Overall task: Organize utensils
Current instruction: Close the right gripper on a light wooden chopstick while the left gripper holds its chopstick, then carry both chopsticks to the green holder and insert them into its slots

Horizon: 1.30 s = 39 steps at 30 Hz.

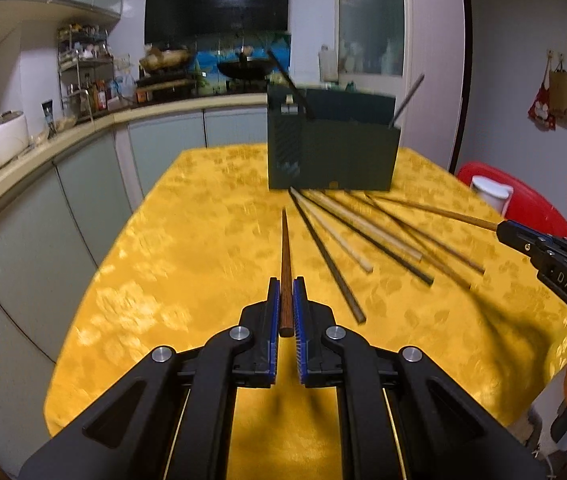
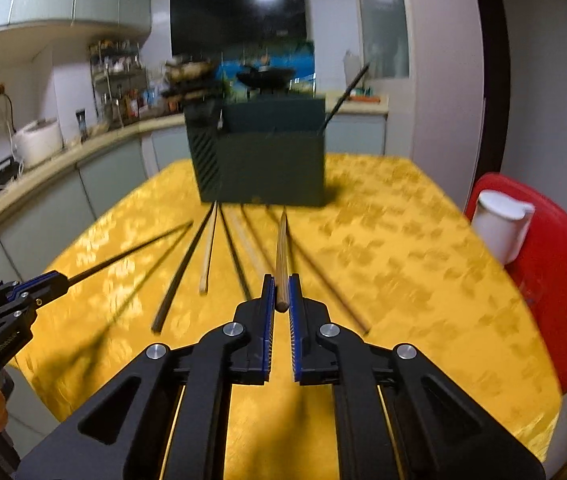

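Between your left claw's blue pads sits a dark reddish-brown chopstick, clamped near its thick end, its tip aimed ahead at the dark green holder box on the far part of the yellow tablecloth. Your right claw is likewise pressed together on a lighter brown chopstick, also gripped near its butt and pointing toward the same box. Neither held stick appears to touch the cloth, though blur makes this uncertain.

Progress, as a judgement: the sorting is at an early-to-middle stage. Two sticks already stand tilted inside the box, one leaning out at each end. Ahead of the left claw and to its right, a fan of loose chopsticks lies flat on the cloth, their far ends just in front of the box's base; roughly half a dozen, dark and pale mixed, with blur preventing an exact count. From the right wrist view the same fan spreads ahead and to the left of that claw.

Remaining work: you carry both held sticks forward over the box rim and drop them in, then return for the loose ones. A white cup on a red chair stands off to the right, outside the task.
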Each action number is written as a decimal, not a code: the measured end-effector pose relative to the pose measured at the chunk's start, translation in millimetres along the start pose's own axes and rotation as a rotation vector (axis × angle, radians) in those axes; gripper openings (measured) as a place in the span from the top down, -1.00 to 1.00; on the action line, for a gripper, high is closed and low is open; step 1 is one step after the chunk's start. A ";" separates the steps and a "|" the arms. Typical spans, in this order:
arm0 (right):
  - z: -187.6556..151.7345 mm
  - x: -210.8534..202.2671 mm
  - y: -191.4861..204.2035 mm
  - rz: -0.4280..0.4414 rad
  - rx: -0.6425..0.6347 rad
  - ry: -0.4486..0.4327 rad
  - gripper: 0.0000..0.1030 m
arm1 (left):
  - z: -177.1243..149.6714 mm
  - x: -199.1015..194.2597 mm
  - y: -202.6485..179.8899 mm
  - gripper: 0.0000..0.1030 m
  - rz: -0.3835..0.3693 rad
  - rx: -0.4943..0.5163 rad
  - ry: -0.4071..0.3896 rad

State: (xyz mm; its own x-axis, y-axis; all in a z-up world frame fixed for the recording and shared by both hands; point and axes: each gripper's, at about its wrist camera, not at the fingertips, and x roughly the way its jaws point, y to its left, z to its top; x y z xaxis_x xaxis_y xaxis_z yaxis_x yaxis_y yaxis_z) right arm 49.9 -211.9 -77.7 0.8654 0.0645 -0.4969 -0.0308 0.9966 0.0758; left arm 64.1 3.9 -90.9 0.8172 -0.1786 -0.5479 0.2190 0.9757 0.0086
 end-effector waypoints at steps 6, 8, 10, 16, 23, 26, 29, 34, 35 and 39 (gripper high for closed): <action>13.0 -11.6 -14.7 0.027 0.029 -0.040 0.85 | 19.0 -17.8 1.0 0.88 0.000 0.006 -0.063; 17.0 -17.6 -14.4 0.033 0.028 -0.058 0.85 | 27.0 -23.9 0.8 0.88 0.001 0.015 -0.086; 23.6 -25.2 -15.7 0.044 0.029 -0.080 0.86 | 33.6 -28.6 0.8 0.88 0.001 0.018 -0.105; 49.6 -38.4 -17.5 0.082 0.020 -0.129 0.86 | 54.7 -38.8 1.6 0.88 0.001 0.036 -0.157; 84.7 -38.4 -18.4 0.103 0.003 -0.167 0.87 | 84.2 -40.8 6.6 0.88 -0.011 0.046 -0.210; 100.8 -33.6 -17.6 0.092 -0.010 -0.175 0.87 | 99.2 -38.2 9.8 0.88 -0.013 0.061 -0.222; 116.2 -26.6 -18.8 0.087 0.001 -0.166 0.87 | 110.9 -34.5 13.1 0.88 -0.022 0.058 -0.219; 138.2 -24.5 -20.6 0.108 0.018 -0.179 0.87 | 127.2 -31.7 18.8 0.88 -0.042 0.046 -0.214; 142.9 -24.8 -21.3 0.114 0.022 -0.182 0.87 | 128.8 -31.1 20.1 0.88 -0.044 0.044 -0.211; 155.9 -28.3 -22.3 0.121 0.019 -0.198 0.87 | 140.6 -28.2 22.1 0.88 -0.057 0.047 -0.190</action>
State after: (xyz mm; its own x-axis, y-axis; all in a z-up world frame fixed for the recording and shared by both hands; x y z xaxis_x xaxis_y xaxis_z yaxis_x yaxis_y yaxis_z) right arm 104.2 -243.8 69.4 0.9373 0.1701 -0.3042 -0.1322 0.9811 0.1412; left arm 120.9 12.7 42.3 0.8879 -0.2583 -0.3807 0.2885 0.9572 0.0235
